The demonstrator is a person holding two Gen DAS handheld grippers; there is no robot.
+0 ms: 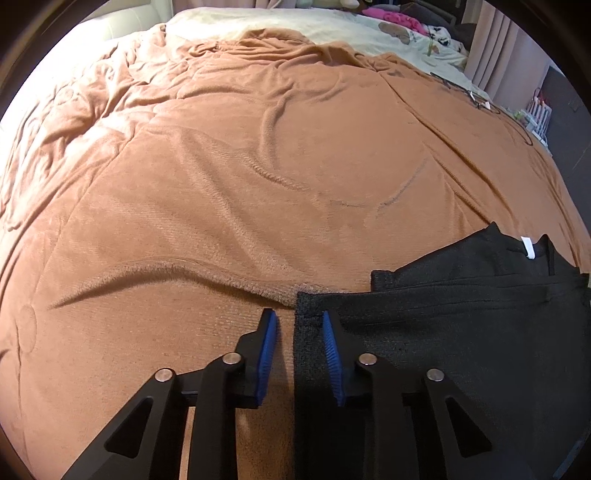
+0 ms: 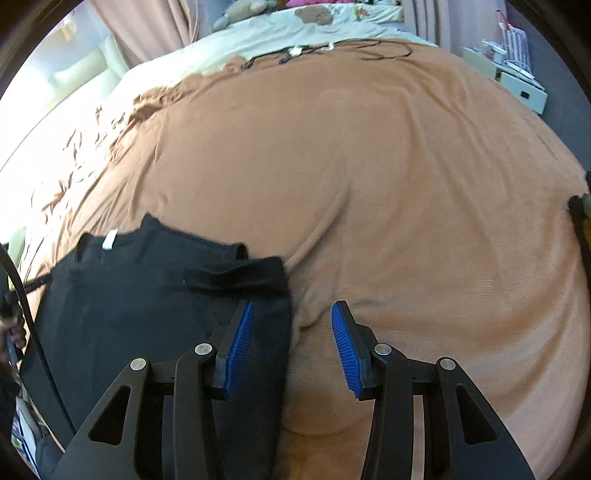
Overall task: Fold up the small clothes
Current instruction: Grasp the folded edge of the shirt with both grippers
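Observation:
A small black garment (image 1: 461, 332) lies folded on the brown blanket (image 1: 258, 166), a white tag (image 1: 527, 246) showing at its far edge. My left gripper (image 1: 300, 321) is open at the garment's left edge, one blue pad over bare blanket, the other over the cloth. In the right wrist view the same black garment (image 2: 147, 295) lies at the lower left with its white tag (image 2: 109, 239). My right gripper (image 2: 292, 314) is open, straddling the garment's right edge, with nothing held between its fingers.
The brown blanket (image 2: 406, 184) covers most of the bed and is wrinkled toward the left. Dark cables (image 2: 325, 50) lie at its far edge. Pale sheets, pink clothes (image 1: 399, 16) and curtains sit beyond. A white box (image 2: 522, 90) stands off the bed's right side.

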